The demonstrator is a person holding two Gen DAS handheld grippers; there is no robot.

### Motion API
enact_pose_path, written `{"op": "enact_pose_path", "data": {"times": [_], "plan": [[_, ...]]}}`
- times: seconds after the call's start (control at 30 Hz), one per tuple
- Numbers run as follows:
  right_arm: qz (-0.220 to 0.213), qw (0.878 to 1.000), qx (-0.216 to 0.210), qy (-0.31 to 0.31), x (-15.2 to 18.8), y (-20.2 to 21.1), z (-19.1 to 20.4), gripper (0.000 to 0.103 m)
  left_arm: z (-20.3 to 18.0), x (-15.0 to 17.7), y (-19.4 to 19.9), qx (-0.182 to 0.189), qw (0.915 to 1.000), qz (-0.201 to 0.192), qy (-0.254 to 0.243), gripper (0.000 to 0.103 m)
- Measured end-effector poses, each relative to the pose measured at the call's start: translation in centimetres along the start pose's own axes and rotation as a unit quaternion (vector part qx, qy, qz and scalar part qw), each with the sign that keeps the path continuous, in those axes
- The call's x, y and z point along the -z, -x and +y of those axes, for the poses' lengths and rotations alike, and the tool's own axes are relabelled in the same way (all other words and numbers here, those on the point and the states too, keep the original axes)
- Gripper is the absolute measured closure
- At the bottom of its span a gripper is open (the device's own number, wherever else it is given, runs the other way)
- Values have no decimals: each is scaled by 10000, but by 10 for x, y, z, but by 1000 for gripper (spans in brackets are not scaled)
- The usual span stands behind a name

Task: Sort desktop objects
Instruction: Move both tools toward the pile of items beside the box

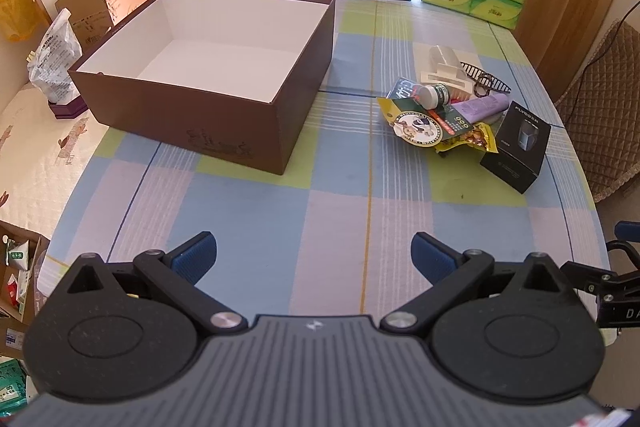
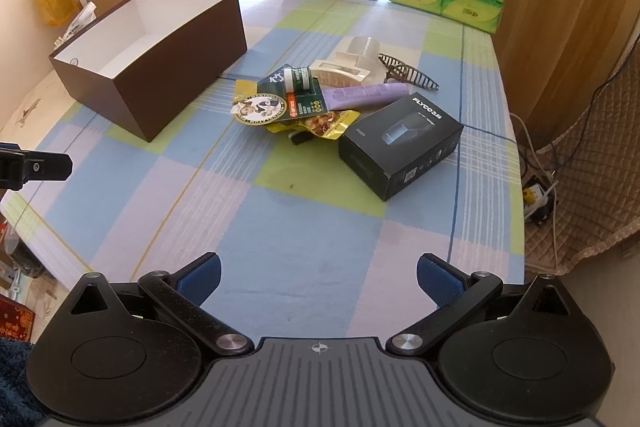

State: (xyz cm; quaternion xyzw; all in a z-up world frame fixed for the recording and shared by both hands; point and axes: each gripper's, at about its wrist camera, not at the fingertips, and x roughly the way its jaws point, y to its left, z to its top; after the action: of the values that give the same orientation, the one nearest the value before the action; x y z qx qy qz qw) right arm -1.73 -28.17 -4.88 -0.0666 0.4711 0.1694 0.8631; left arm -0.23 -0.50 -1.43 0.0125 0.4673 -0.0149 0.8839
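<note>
Here I held both the left gripper (image 1: 314,253) and right gripper (image 2: 319,275) spread wide, gripping nothing, above the checked tablecloth (image 2: 280,227); the heap of objects (image 2: 320,99) lay beside the brown box (image 1: 208,83).

A brown box (image 1: 208,115) with a white inside stands open and empty on the table's left part. Well apart from it, to the right, lies a small heap: a black carton (image 2: 400,147) lying flat at the near edge, a lilac tube (image 2: 364,94) on its side, a small green-labelled bottle (image 2: 298,78) on a green card (image 2: 306,103), a yellow snack packet (image 2: 328,125), a cream plastic piece (image 2: 344,73) and a dark hair clip (image 2: 408,73) at the far side.
</note>
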Motion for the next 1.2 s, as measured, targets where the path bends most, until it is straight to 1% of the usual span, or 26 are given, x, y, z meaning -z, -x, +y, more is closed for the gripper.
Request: {"op": "enact_pose_path", "data": {"times": [0.6,0.8,1.0,1.2], "plan": [[14,9999,-120,54,-16,-15,-9,2,-2,-10,-11,-79,9999,37,124,1],[13,9999,-120,-15,-20,-22,-17,2,-5,-14,-18,-44,9999,88,141,1],[35,9999,-53,-134,-23,-29,-28,2,-11,-22,-25,24,10000,67,62,1],[35,9995,46,-326,-27,-36,-40,2,-25,-34,-33,136,9998,13,-142,1]]}}
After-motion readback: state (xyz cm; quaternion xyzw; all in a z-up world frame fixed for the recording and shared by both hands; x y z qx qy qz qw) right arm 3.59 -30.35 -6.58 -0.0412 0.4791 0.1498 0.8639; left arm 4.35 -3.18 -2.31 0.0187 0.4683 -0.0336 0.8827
